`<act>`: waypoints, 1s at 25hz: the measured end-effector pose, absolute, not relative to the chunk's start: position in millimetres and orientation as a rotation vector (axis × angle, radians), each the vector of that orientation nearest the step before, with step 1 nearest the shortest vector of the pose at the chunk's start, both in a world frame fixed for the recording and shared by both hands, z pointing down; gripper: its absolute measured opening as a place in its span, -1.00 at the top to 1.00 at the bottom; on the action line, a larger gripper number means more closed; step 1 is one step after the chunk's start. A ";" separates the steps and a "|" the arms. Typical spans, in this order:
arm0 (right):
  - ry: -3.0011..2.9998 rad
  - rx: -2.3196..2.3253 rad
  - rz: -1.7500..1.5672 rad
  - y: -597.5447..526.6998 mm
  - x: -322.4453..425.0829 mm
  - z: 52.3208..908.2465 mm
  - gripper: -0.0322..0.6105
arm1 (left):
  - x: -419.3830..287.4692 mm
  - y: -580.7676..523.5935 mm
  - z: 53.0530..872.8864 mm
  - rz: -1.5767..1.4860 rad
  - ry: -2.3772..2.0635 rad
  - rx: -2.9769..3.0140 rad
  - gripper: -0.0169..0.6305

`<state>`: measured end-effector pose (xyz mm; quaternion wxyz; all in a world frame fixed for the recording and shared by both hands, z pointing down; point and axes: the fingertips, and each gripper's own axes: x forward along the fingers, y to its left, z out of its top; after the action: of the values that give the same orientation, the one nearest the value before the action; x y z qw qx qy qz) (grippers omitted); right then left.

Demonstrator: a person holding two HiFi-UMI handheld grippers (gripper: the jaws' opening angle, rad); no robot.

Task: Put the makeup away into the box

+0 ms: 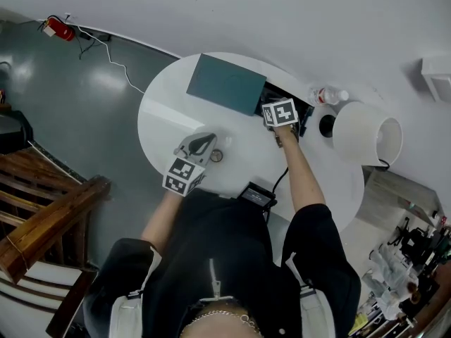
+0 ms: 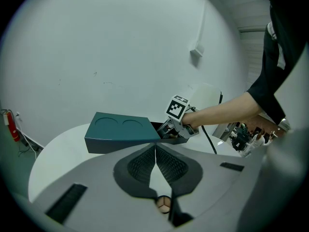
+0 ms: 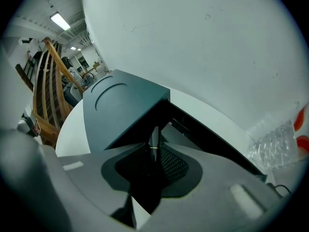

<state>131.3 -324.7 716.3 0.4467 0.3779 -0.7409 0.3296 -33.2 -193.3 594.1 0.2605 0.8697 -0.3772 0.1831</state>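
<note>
The teal box lid with two round imprints stands tilted open over the dark box at the table's far side. My right gripper points steeply down into the box mouth, shut on a slim dark makeup tube with a thin gold ring. In the head view its marker cube covers the jaws. My left gripper rests low over the near table, jaws shut with nothing between them. A small round makeup piece lies on the table just right of it, also showing under the jaws.
A white lamp shade and a clear water bottle stand right of the box. A black device with a cable sits at the round white table's near edge. Wooden stair rails are at the left.
</note>
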 end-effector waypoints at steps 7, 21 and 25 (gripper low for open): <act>-1.817 0.926 0.802 -328.0 127.0 718.0 0.63 | -43.9 -197.6 591.3 0.490 -1.049 2.341 0.91; -2.072 1.064 0.645 -325.0 124.7 658.7 0.77 | -35.4 -189.6 583.3 0.495 -1.044 2.386 0.91; -2.147 1.079 0.592 -313.4 121.4 639.9 0.87 | -32.7 -180.8 579.9 0.488 -1.053 2.396 0.91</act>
<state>121.4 -313.4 639.9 0.3274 0.4120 -0.8198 0.2259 -32.7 -180.8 579.9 0.2374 0.8742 -0.3843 0.1782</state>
